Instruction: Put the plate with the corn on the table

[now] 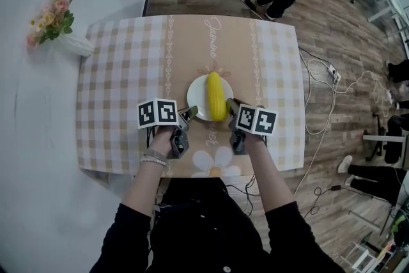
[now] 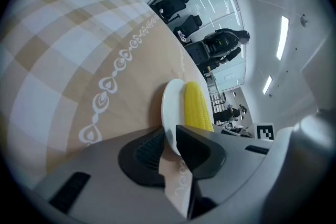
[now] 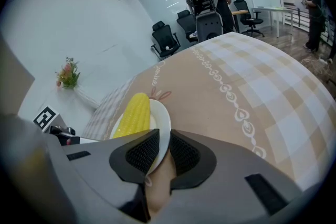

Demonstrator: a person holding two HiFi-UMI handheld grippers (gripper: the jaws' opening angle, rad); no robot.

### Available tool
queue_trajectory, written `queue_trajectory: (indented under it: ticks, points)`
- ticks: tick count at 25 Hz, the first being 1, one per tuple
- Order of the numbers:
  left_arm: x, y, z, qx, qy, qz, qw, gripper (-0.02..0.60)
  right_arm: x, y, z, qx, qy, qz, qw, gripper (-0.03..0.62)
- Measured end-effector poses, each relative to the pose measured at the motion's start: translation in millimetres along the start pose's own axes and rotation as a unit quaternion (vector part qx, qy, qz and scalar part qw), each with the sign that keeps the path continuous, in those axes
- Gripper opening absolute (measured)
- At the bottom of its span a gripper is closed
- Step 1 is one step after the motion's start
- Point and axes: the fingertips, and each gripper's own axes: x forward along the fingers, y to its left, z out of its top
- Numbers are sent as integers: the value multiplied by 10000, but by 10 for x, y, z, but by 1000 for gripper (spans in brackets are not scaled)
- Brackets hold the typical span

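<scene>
The left tongs [image 1: 190,113] and right tongs [image 1: 231,110] are pinching opposite rims of the plate [image 1: 197,99], carrying corn [image 1: 216,96], at the middle of the tabletop [image 1: 121,73]. Both sides should be lowering evenly, so the corn is not rolling off.

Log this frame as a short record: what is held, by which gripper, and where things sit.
surface: table with a checked cloth
plate: white, over the cloth's plain middle strip, toward the person's edge
corn: yellow cob lying on the plate
left gripper: jaws shut on the plate's left rim
right gripper: jaws shut on the plate's right rim
plate touching table: cannot tell
</scene>
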Motion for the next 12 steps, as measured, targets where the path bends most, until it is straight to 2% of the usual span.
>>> queue_trajectory:
  ticks: [5, 12]
  points:
    - [-70, 64, -2, 70, -138, 100, 9998, 67, 0, 17, -1, -47, -32, 25, 10000, 95]
    - [-211, 74, 58, 521, -367, 303, 9975, 37, -50, -27, 32, 43, -213, 4, 9998, 96]
